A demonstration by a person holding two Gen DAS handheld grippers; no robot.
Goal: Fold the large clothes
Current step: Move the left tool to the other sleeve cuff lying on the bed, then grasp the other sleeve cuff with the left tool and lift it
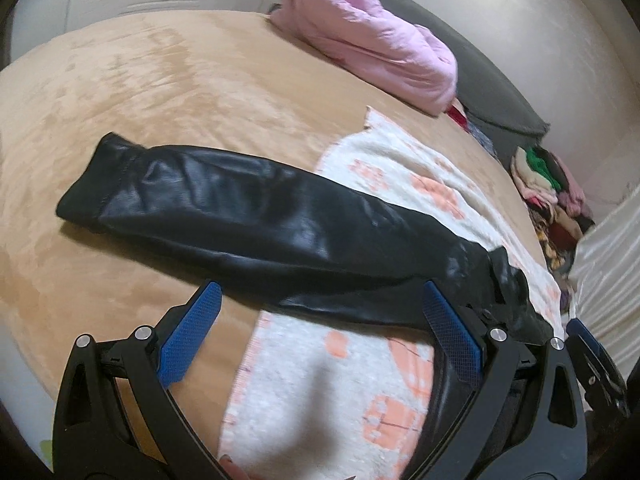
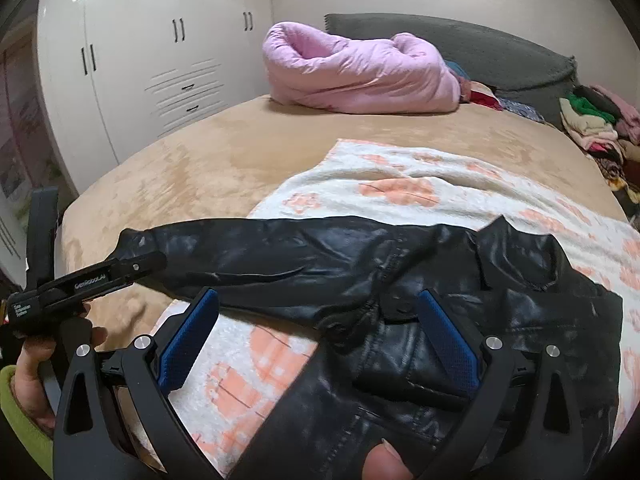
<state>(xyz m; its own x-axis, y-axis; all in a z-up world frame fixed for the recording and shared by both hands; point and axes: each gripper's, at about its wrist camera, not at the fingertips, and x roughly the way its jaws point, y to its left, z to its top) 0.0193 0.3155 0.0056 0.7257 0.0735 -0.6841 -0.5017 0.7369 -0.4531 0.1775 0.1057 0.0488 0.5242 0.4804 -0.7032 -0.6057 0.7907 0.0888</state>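
Both claws, left gripper (image 1: 316, 332) and right gripper (image 2: 320, 340), hover wide open and empty over the glossy black leather jacket (image 2: 400, 280), its sleeve (image 1: 224, 204) stretched out ready for folding.

Jacket (image 2: 400, 280) between right tongs (image 2: 318, 344) tips: glossy black leather, creased. Towel (image 2: 400, 188) beyond: rough terry. Bed cover (image 1: 160, 92) ahead of left tongs (image 1: 320, 332): soft matt plush. Tong pads (image 2: 444, 340): textured blue rubber.

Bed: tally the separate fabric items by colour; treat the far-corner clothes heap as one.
Black leather jacket: 1
Pink puffy quilt bundle: 1
White towel with orange flower print: 1
Mixed-colour clothes pile: 1
Total: 4
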